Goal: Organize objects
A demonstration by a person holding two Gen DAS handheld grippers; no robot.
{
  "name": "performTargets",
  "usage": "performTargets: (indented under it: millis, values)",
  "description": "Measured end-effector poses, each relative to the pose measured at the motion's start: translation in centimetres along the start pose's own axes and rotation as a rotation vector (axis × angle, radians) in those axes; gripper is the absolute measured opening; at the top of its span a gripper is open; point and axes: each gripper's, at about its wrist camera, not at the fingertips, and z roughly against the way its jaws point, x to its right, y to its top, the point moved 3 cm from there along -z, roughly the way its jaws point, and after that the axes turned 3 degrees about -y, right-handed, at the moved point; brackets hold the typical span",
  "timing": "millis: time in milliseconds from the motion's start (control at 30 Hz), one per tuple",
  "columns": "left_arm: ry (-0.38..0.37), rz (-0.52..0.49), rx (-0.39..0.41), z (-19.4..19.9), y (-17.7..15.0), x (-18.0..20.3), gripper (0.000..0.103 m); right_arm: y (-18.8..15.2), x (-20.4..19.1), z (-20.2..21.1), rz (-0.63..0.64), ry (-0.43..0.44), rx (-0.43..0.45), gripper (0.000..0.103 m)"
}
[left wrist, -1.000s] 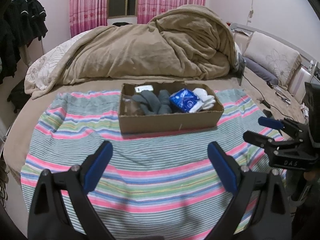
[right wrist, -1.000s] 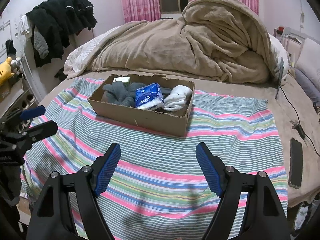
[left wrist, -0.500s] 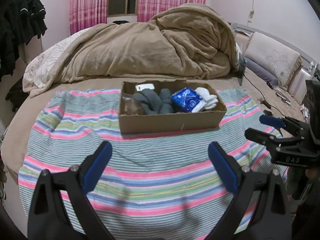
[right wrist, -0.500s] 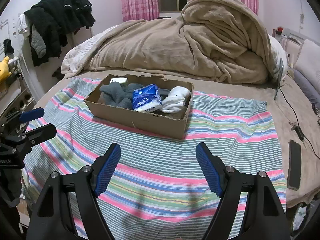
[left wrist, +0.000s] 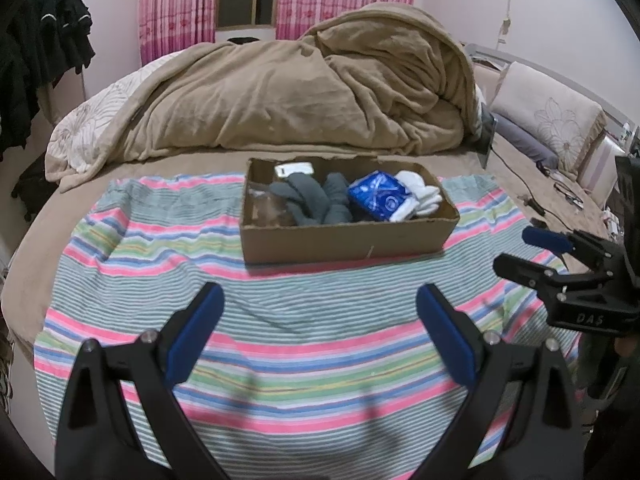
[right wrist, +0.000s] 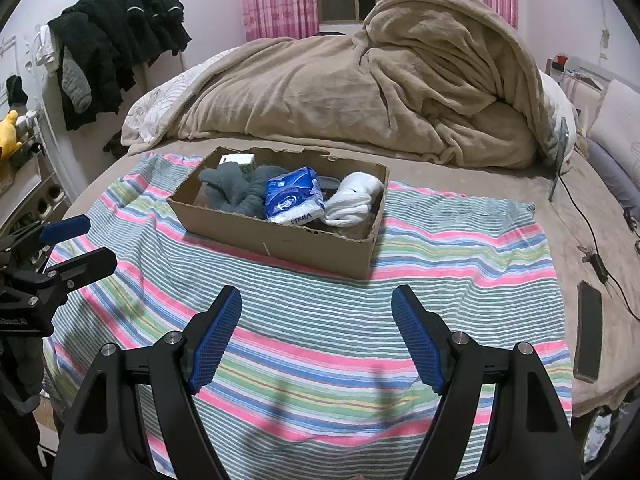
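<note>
A cardboard box (left wrist: pixel 344 236) (right wrist: pixel 280 242) stands on a striped cloth (left wrist: pixel 280 352) (right wrist: pixel 440 260) on the bed. In it lie grey socks (left wrist: pixel 316 200) (right wrist: pixel 236 190), a blue tissue pack (left wrist: pixel 378 196) (right wrist: pixel 294 200), white socks (left wrist: pixel 420 198) (right wrist: pixel 354 200) and a small white pack (left wrist: pixel 294 169) (right wrist: pixel 240 160). My left gripper (left wrist: pixel 320 332) is open and empty above the cloth, in front of the box. My right gripper (right wrist: pixel 316 336) is open and empty, also short of the box. Each shows at the edge of the other's view (left wrist: pixel 532 252) (right wrist: pixel 76 244).
A bunched tan blanket (left wrist: pixel 320 92) (right wrist: pixel 380 88) fills the bed behind the box. A phone (right wrist: pixel 588 336) and a charger cable (right wrist: pixel 592 248) lie on the bed to the right. Pillows (left wrist: pixel 552 120) are at the far right. Dark clothes (right wrist: pixel 116 40) hang at the left.
Both grippers have drawn back a little from the box and stayed open. Nothing in the box has moved.
</note>
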Motion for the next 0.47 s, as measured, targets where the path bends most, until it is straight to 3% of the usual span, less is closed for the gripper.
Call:
performTargets:
  millis: [467]
  values:
    - [0.008, 0.022, 0.008, -0.5, 0.2, -1.3, 0.098, 0.5, -0.9, -1.1, 0.022, 0.000, -0.014, 0.080]
